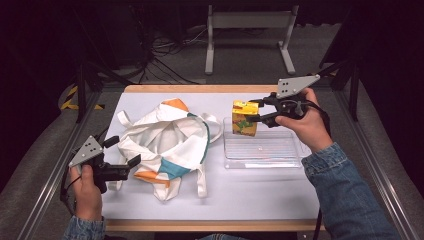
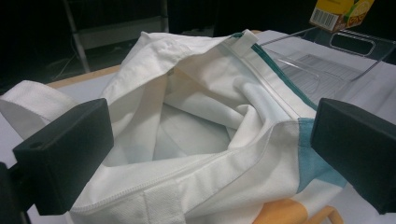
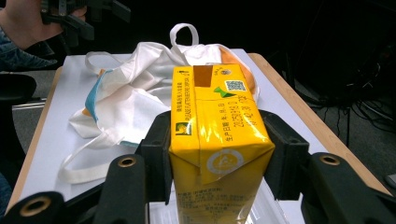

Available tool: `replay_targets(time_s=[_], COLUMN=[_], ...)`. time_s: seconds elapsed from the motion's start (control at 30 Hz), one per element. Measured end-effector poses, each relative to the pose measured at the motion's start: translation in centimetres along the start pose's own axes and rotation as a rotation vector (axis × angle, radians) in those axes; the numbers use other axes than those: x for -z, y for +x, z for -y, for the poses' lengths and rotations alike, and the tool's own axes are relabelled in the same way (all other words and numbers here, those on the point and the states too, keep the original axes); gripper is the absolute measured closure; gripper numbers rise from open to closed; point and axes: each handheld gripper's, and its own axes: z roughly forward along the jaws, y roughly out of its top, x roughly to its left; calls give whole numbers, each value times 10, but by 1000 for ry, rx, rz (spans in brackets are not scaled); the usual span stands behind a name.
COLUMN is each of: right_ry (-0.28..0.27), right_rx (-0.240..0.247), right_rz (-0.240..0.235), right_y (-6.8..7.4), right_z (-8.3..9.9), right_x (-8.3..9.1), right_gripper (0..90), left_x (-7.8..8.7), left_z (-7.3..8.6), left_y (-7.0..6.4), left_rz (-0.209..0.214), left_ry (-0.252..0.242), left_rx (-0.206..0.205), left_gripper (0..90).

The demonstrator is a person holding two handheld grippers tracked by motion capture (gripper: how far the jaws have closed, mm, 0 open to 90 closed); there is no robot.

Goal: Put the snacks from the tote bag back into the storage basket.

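A yellow drink carton (image 1: 244,117) stands upright over the far left corner of a clear plastic tray (image 1: 262,157). My right gripper (image 1: 255,111) is shut on the carton (image 3: 217,140), one jaw on each side. A white tote bag (image 1: 167,145) with orange and teal patches lies open-mouthed left of the tray. My left gripper (image 1: 125,152) is open at the bag's near left edge, its jaws standing wide on either side of the bag's mouth (image 2: 196,126) without touching it.
The white table top (image 1: 260,192) has a wooden rim at front and back. The bag's handles (image 1: 201,181) trail toward the front edge. A metal frame (image 1: 250,35) stands on the floor beyond the table, with cables beside it.
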Motion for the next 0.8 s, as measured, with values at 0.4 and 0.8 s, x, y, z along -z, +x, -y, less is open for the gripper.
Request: replay_targets(time_s=[0.4,0.8], right_ry=[-2,6], right_rx=[5,-9], right_rz=[-31,-55], right_y=[-4,-3], right_z=[25,53], right_x=[-3,-15], right_gripper=[515,515], left_x=[0,-1], left_z=[0,1], left_y=[0,0], left_rz=[-1,1], left_ry=[7,7], left_rx=[0,4], left_gripper=[3,4])
